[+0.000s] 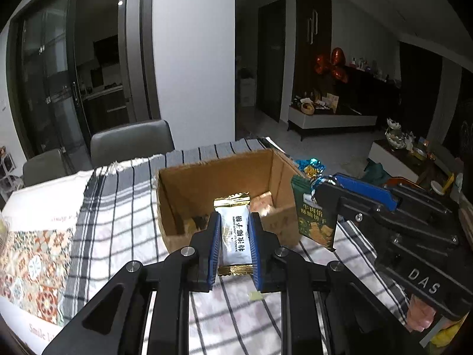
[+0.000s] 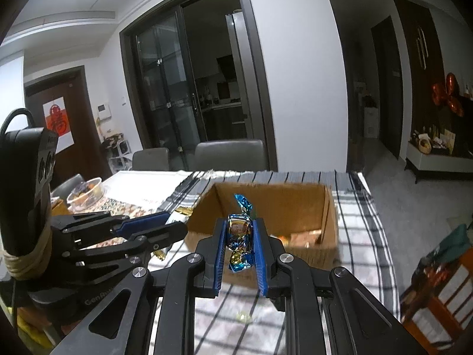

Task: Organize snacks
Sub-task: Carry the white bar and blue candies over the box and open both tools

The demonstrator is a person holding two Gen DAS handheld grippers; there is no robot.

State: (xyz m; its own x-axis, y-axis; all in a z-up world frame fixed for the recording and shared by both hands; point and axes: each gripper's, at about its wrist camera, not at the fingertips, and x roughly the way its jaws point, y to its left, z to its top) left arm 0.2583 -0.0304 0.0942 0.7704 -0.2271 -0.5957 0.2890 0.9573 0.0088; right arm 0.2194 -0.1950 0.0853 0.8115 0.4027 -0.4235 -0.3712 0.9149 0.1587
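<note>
On the checked desk [image 1: 118, 207] our box [image 1: 183, 189] holds few snacks; left gripper [image 1: 235, 236] jaws clamp a white candy [image 1: 235, 230], right gripper [image 2: 240, 236] jaws a blue sweet [image 2: 238, 230], neither dropped in.

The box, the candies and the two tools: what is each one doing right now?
Box: open on top, upright on the checked cloth, a few snacks in the bottom.
White candy: sealed, clamped in the left tool.
Blue candy: wrapped, clamped in the right tool.
Green packet: sealed, standing beside the box.
</note>
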